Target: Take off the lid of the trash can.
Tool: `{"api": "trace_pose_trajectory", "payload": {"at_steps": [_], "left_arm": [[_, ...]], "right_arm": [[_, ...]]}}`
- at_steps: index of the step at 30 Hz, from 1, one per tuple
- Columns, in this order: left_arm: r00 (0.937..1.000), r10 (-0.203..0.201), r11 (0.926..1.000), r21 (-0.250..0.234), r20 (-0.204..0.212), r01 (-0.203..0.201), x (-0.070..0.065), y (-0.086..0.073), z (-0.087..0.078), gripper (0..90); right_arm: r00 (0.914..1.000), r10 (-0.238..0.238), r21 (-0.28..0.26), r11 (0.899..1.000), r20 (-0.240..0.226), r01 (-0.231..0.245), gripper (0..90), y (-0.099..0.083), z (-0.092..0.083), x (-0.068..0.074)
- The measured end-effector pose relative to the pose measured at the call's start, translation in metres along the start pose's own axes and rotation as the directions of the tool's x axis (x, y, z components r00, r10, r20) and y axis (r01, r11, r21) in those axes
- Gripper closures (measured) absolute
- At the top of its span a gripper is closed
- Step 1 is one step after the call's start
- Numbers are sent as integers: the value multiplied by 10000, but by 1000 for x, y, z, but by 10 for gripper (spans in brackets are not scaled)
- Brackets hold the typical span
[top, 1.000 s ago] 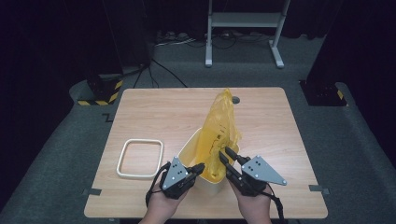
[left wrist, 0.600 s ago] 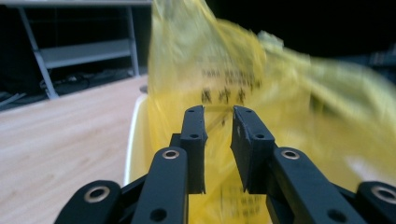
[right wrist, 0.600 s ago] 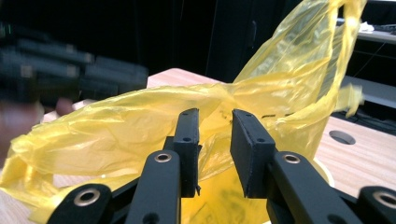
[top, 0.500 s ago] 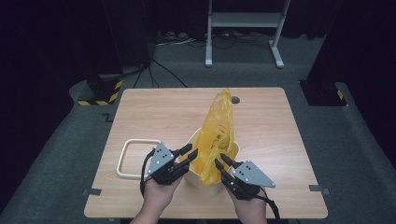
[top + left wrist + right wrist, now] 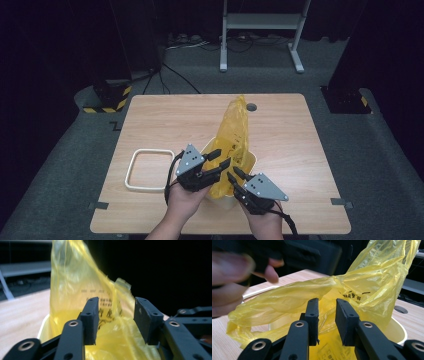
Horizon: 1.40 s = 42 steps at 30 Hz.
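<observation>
Over the white bin point(image 5: 248, 161), both claws sit released, jaws apart around the yellow bag point(image 5: 235, 130). Left gripper point(image 5: 218, 161) is at the bag's near-left side, right gripper point(image 5: 234, 175) just beside it.

Light falls from overhead onto the pale wooden bench point(image 5: 280, 150), which is evenly bright in the middle of the high view, while the floor and the frame's upper corners sink into near black. Shadows under things are soft and short. The yellow plastic bag point(image 5: 72, 287) glows translucent in the left gripper view, against a black right half. In the right gripper view a hand point(image 5: 234, 277) at upper left is blurred, close and out of focus.
</observation>
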<state>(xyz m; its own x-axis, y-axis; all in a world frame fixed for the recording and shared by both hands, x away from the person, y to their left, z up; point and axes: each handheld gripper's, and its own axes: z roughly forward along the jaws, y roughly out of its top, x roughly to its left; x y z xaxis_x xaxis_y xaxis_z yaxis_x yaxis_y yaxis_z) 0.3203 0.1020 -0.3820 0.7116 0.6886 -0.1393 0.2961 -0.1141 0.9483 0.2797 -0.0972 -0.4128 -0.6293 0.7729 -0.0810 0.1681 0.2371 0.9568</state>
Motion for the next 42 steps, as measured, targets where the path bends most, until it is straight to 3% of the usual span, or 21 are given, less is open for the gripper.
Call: {"api": "trace_pose_trajectory", "payload": {"at_steps": [1, 3, 8, 13, 15, 16, 17, 20, 25, 26, 27, 28, 31, 35, 37, 38, 42], "left_arm": [[10000, 31, 9993, 380, 80, -34, 2, -2, 4, 676], [9999, 138, 9985, 530, 43, -140, 2, -3, 5, 768], [9995, 316, 9956, 882, 89, -322, 1, -7, 9, 897], [9999, 135, 9976, 678, 12, -135, 2, -11, 6, 900], [10000, 85, 9982, 598, -5, -85, 0, -14, 5, 900], [9999, 100, 9984, 555, -3, -100, -2, -15, 4, 900], [9999, 130, 9986, 517, -10, -129, -3, -17, 4, 900], [10000, 78, 9993, 355, 25, -79, -8, -21, 5, 900], [10000, 10, 10000, 33, -22, -10, -11, -22, 1, 900], [10000, 15, 10000, -18, -59, -16, -10, -22, -1, 900], [9999, -39, 10000, -69, -126, 38, -8, -23, -4, 900], [9999, -39, 10000, -69, -126, 38, -8, -23, -4, 900], [9996, -91, 9999, -70, -268, 90, -3, -24, -9, 900], [9987, -78, 9999, -121, -504, 72, 3, -27, -25, 900], [9978, -52, 9998, -191, -664, 40, 7, -28, -36, 900], [9966, -22, 9997, -237, -829, 2, 10, -29, -46, 900], [9940, 118, 9999, -10, -1083, -120, 11, -37, -56, 900]], "right_arm": [[10000, 13, -8, 10000, 14, -13, 724, 0, -1, 0], [10000, 30, -33, 10000, 28, -30, 724, 1, -1, -1], [9999, 100, -145, 9998, 89, -99, 721, 2, -5, -3], [9983, 404, -626, 9973, 421, -377, 701, 7, -14, -12], [9918, 950, -1031, 9909, 853, -860, 641, 11, -19, -20], [9918, 950, -1031, 9909, 853, -860, 641, 11, -19, -20], [9846, 1386, -1277, 9839, 1065, -1247, 610, 12, -20, -24], [9798, 1714, -1356, 9783, 1033, -1568, 599, 13, -17, -26], [9781, 1648, -937, 9837, 1270, -1536, 612, 7, -4, -24], [9778, 1677, -853, 9838, 1260, -1577, 643, 6, -1, -24], [9782, 1661, -593, 9854, 1244, -1597, 742, 3, 3, -24], [9782, 1661, -593, 9854, 1244, -1597, 742, 3, 3, -24], [9797, 1632, -413, 9863, 1167, -1594, 895, 1, 5, -23], [9856, 1192, -783, 9908, 1197, -1103, 900, 7, -9, -20], [9861, 1161, -892, 9904, 1191, -1059, 900, 9, -14, -19], [9870, 1092, -1112, 9891, 1182, -961, 900, 12, -24, -18], [9891, 990, -1256, 9884, 1089, -851, 900, 12, -41, -14]]}}
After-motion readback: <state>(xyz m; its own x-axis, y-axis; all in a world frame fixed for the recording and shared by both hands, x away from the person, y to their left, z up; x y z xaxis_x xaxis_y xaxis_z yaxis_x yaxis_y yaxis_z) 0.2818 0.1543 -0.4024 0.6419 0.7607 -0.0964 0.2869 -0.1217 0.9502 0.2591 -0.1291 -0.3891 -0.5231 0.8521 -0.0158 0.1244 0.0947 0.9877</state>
